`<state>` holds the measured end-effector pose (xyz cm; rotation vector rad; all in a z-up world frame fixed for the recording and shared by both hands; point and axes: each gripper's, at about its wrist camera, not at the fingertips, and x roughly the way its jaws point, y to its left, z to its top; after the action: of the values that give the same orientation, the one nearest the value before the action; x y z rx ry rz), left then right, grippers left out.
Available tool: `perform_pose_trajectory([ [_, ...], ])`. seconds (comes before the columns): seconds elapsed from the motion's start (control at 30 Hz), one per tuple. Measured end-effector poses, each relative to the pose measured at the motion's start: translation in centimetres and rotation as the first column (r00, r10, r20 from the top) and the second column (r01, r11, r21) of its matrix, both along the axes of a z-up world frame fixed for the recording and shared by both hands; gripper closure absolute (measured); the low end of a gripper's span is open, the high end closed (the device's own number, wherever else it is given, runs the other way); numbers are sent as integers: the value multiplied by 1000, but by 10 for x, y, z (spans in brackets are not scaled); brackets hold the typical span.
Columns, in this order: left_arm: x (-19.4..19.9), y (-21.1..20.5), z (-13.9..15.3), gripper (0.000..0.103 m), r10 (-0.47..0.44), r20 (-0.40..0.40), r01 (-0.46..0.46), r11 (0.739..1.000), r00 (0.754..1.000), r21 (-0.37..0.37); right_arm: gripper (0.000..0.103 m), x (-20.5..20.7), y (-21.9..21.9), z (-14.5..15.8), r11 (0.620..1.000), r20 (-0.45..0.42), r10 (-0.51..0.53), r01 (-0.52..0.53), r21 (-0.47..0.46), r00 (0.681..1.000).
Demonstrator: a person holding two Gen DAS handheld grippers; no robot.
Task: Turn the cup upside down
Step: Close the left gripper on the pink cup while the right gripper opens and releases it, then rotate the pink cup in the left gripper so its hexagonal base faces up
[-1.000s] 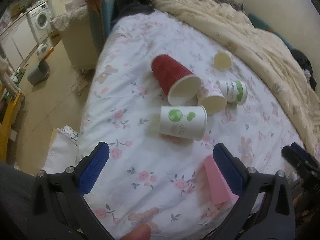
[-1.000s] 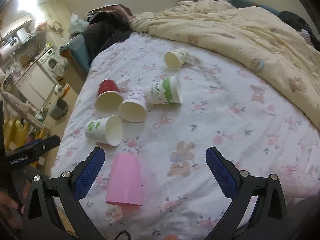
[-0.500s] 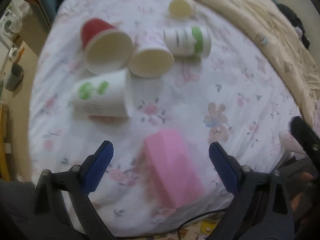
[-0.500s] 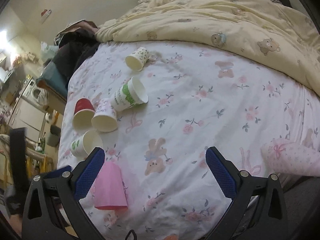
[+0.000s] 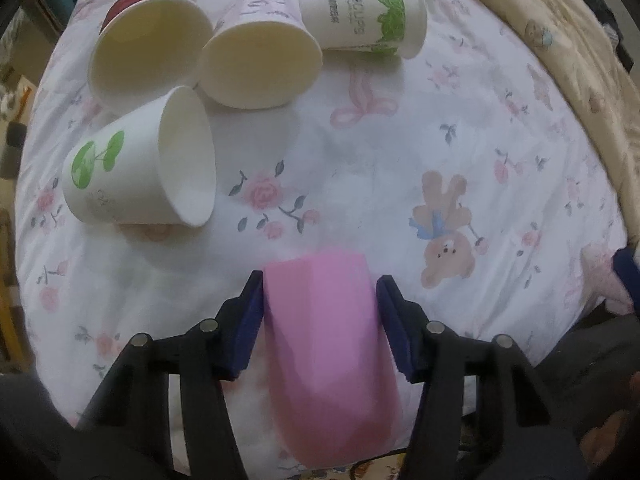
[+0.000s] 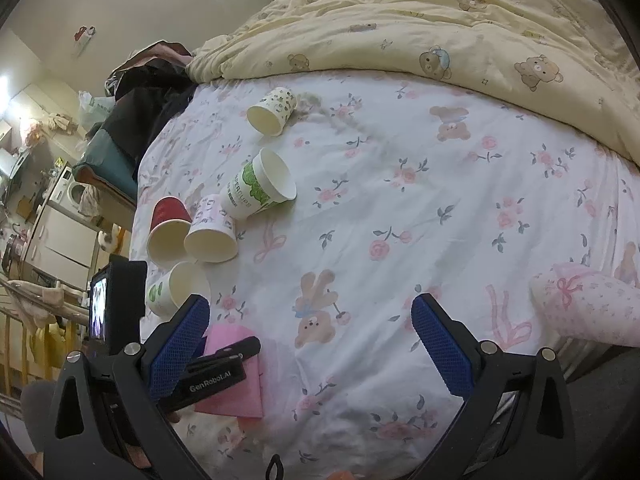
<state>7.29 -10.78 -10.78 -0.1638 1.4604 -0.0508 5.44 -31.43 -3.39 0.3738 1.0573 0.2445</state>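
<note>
1. The left hand-held gripper (image 5: 320,300) is clamping the pink cup (image 5: 328,344), blue pads (image 5: 250,320) pressing on both of its sides. The cup is lying on its side at the near edge of the bed (image 5: 400,160); its near end is blurred, so the rim is hard to make out.
2. In the right wrist view the pink cup (image 6: 236,384) is showing only partly, the left gripper's black body crossing in front of it.
3. The right hand-held gripper (image 6: 310,344) is hovering over the floral sheet with its fingers wide apart, nothing between them.
4. Other cups are lying tipped farther up the bed: a white cup with green cherries (image 5: 140,168), a red cup (image 5: 144,48) showing mostly its pale inside, a lilac-printed cup (image 5: 260,52) touching it, and a green-banded cup (image 5: 360,16) just beside that.
5. A small patterned cup (image 6: 274,110) is lying apart, nearer the yellow bear quilt (image 6: 440,28); in the left view it is cut off at the top edge.
6. A pink bow-print pillow (image 6: 592,308) is sitting at the right edge, partly cut off.
</note>
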Motion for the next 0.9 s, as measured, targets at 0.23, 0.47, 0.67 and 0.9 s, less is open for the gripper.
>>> perform_pose_trajectory([
  [0.23,-7,26,13,53,43,24,-42,998,999,-53,0,2,5,-3,1000,-7,7,-8,-19,1000],
  [0.47,-16,72,67,53,77,143,-66,994,987,-84,0,2,22,-8,997,-21,65,-66,-44,998],
  [0.67,-25,101,91,53,76,233,-64,996,970,-60,0,0,45,-5,989,1,136,-136,-57,991],
  [0.9,-39,116,88,53,130,279,-106,989,952,-99,0,3,65,-21,981,-60,175,-179,-76,983],
])
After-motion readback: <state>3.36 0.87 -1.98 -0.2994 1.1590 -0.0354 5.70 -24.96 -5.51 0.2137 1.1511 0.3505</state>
